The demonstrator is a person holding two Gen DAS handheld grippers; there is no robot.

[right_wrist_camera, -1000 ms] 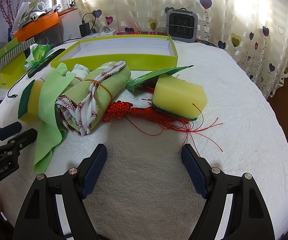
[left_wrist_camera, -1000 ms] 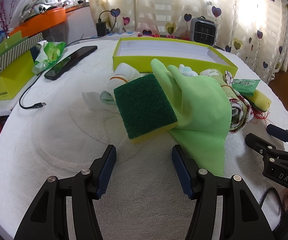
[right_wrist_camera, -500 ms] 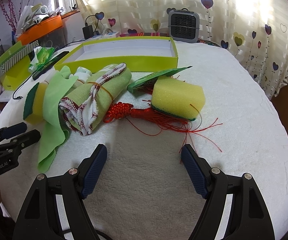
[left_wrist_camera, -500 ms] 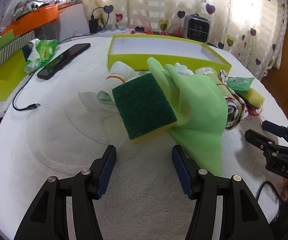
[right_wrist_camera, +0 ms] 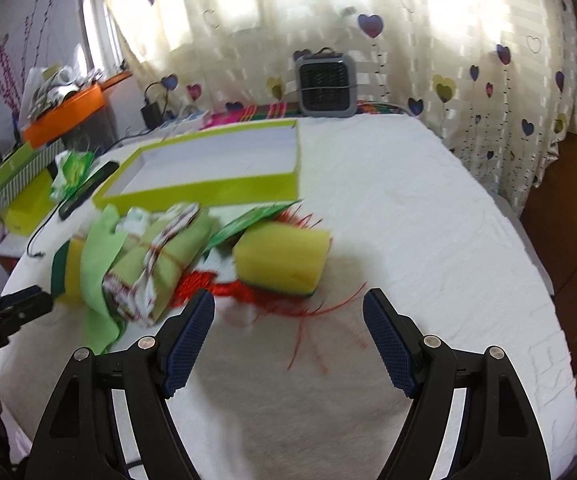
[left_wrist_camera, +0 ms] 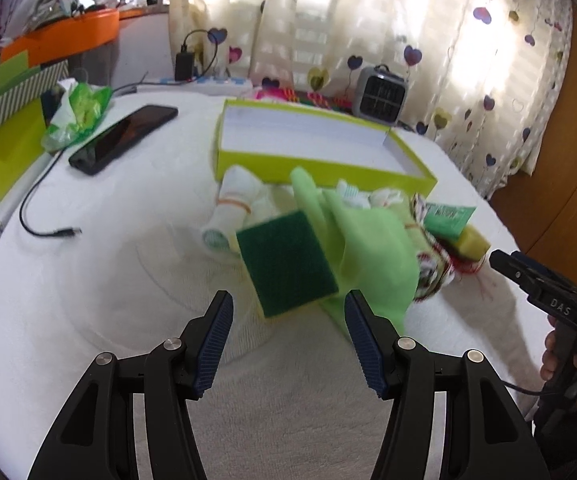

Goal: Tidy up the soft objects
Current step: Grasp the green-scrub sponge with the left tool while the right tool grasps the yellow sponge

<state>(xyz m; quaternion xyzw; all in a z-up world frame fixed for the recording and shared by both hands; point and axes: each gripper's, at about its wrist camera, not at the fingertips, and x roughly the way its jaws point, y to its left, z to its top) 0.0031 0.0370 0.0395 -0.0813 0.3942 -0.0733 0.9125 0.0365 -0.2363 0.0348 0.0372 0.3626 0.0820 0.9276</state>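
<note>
A pile of soft things lies on the white towel-covered table before an empty lime-green box [left_wrist_camera: 320,148] [right_wrist_camera: 224,168]. A green-topped sponge [left_wrist_camera: 286,260] leans on a light green cloth [left_wrist_camera: 368,252], beside rolled white socks [left_wrist_camera: 236,204]. A rolled patterned cloth [right_wrist_camera: 156,264], a yellow sponge [right_wrist_camera: 284,260] and a red tassel knot [right_wrist_camera: 224,288] lie in the right wrist view. My left gripper [left_wrist_camera: 288,340] is open, just short of the green sponge. My right gripper [right_wrist_camera: 288,340] is open, just short of the yellow sponge.
A black phone [left_wrist_camera: 124,140], a cable [left_wrist_camera: 44,216] and a crumpled green bag [left_wrist_camera: 76,116] lie at the left. A small grey heater [left_wrist_camera: 382,96] stands behind the box. Boxes and an orange tray [left_wrist_camera: 60,40] are at the far left. The table edge curves at the right.
Both grippers have risen and drawn back a little, so the table appears lower and farther in both views. The objects have not moved. Both grippers stay open.
</note>
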